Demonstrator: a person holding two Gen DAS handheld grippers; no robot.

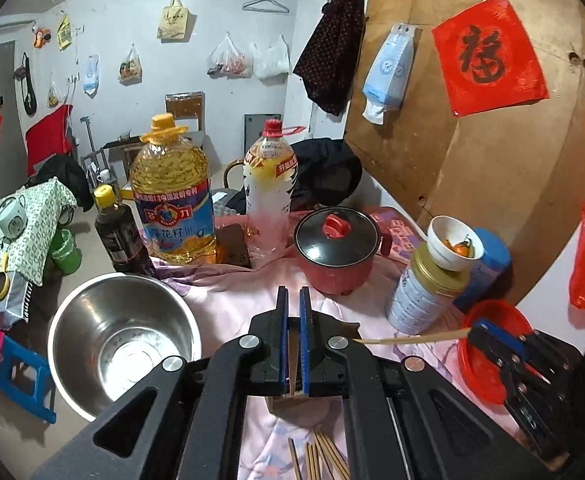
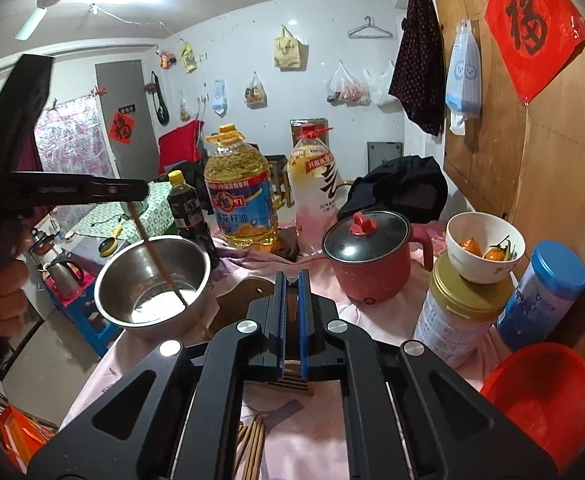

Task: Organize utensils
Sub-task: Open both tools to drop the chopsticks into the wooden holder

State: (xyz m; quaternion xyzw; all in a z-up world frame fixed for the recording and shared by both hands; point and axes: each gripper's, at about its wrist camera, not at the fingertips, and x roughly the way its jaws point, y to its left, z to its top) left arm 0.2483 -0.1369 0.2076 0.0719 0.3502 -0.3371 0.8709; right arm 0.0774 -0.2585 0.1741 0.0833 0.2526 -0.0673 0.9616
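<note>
Left claw (image 1: 293,294): jaws closed down to a thin gap, a single chopstick (image 1: 293,364) pinched between the blue pads. In the right wrist view the left claw (image 2: 142,192) sits at mid left, and the same chopstick (image 2: 160,256) hangs from it, slanting down across the steel bowl (image 2: 152,280). A hand (image 2: 0,300) grips the handle at the left edge.

Right claw (image 2: 292,280): jaws also nearly together; from its own camera I cannot tell what is between them. In the left wrist view the right claw (image 1: 477,330) is at lower right in front of the red basket (image 1: 492,352), clamped on a second chopstick (image 1: 412,337) that sticks out level toward frame centre.

Loose chopsticks (image 1: 320,456) lie in a bundle at bottom centre on the pink cloth (image 1: 228,304) covering the counter.

Outward from there:
- Red pot (image 1: 338,252) with a black lid sits right of centre.
- White bowl (image 1: 454,242) holding orange fruit is stacked on a gold-lidded tin (image 1: 424,296).
- Blue-lidded jar (image 2: 540,292) stands beside the tin.
- Oil jug (image 1: 172,196) and dark sauce bottle (image 1: 118,232) stand along the back.
</note>
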